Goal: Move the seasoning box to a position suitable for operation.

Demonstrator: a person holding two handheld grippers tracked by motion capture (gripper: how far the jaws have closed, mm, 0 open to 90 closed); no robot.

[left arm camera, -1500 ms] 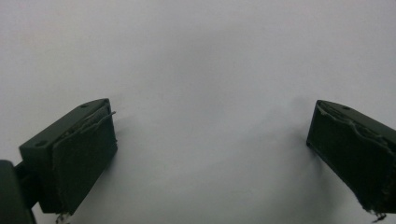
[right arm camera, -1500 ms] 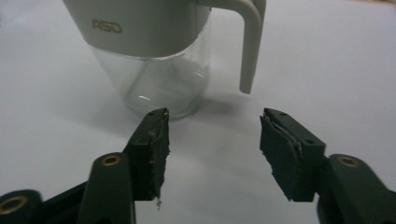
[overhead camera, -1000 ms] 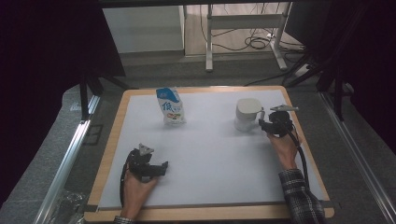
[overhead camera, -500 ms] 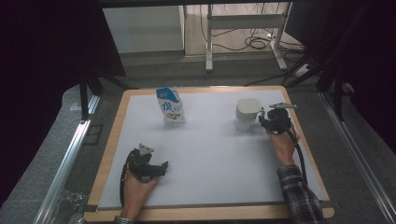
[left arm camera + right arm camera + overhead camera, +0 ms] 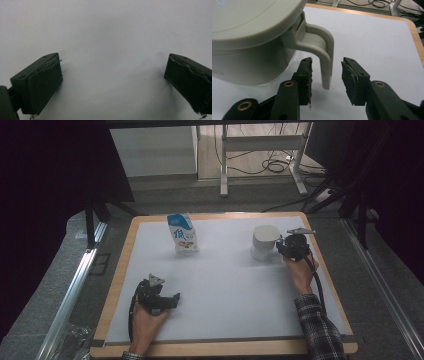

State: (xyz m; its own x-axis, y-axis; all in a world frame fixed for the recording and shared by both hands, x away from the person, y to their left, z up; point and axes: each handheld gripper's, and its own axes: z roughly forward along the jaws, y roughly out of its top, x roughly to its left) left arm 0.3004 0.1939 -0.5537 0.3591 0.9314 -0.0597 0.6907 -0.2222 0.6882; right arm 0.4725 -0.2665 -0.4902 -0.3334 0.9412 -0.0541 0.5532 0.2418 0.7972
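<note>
A cream lidded mug (image 5: 263,241) stands on the white mat (image 5: 225,285) at the back right. My right gripper (image 5: 280,245) sits just right of it, held low by a hand. In the right gripper view the mug's handle (image 5: 325,57) hangs between the two jaws of my right gripper (image 5: 327,80), with a small gap on each side, so it is open around the handle. My left gripper (image 5: 171,299) rests near the front left of the mat. In the left gripper view my left gripper (image 5: 112,82) is open wide over bare mat.
A blue and white snack bag (image 5: 182,234) stands upright at the back, left of centre. The mat lies on a wooden board (image 5: 117,285) whose rim shows all round. Desk legs and cables (image 5: 270,165) are on the floor beyond the table.
My right gripper has edged slightly left toward the mug. The left gripper, the mug and the bag have stayed put.
</note>
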